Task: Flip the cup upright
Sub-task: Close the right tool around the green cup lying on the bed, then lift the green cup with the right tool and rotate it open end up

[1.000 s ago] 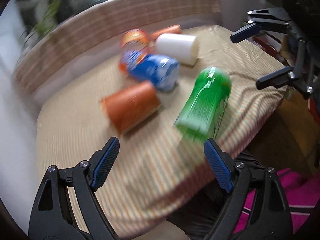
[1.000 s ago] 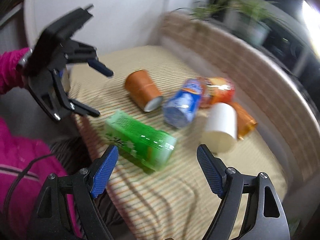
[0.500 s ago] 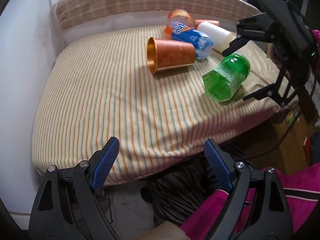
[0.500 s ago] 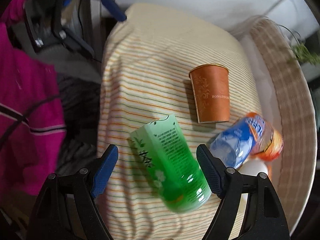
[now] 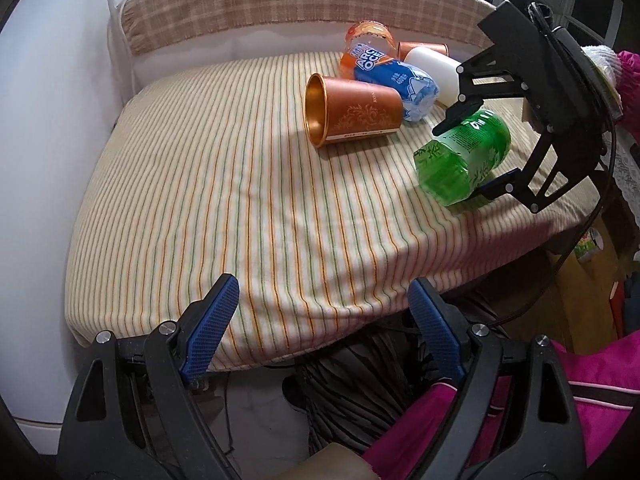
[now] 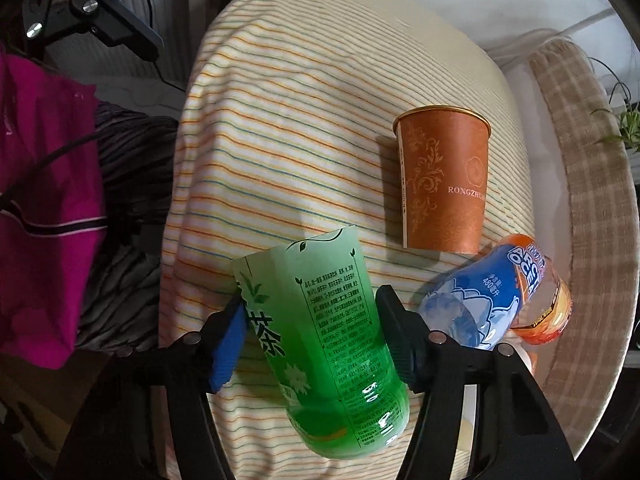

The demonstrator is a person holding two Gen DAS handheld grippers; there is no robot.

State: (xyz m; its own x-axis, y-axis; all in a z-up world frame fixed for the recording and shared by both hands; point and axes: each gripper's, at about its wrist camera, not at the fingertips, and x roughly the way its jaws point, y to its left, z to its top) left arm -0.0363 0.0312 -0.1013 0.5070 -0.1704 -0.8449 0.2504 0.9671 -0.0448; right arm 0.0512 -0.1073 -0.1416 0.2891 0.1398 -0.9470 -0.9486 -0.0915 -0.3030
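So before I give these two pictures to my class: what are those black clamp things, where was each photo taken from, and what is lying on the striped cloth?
The black clamps are hand-held grippers; a person holds one in each hand, and no robot is involved. Each gripper carries a wide-angle camera looking along its jaws.

One picture comes from the left gripper, which is open and holds nothing. It looks across the striped cloth toward the right gripper.

The other picture comes from the right gripper, whose jaws are closed on both sides of a green cup lying on its side.

Also lying on their sides: an orange-brown paper cup, a blue cup against an orange one, a white cup and another brown cup behind it.
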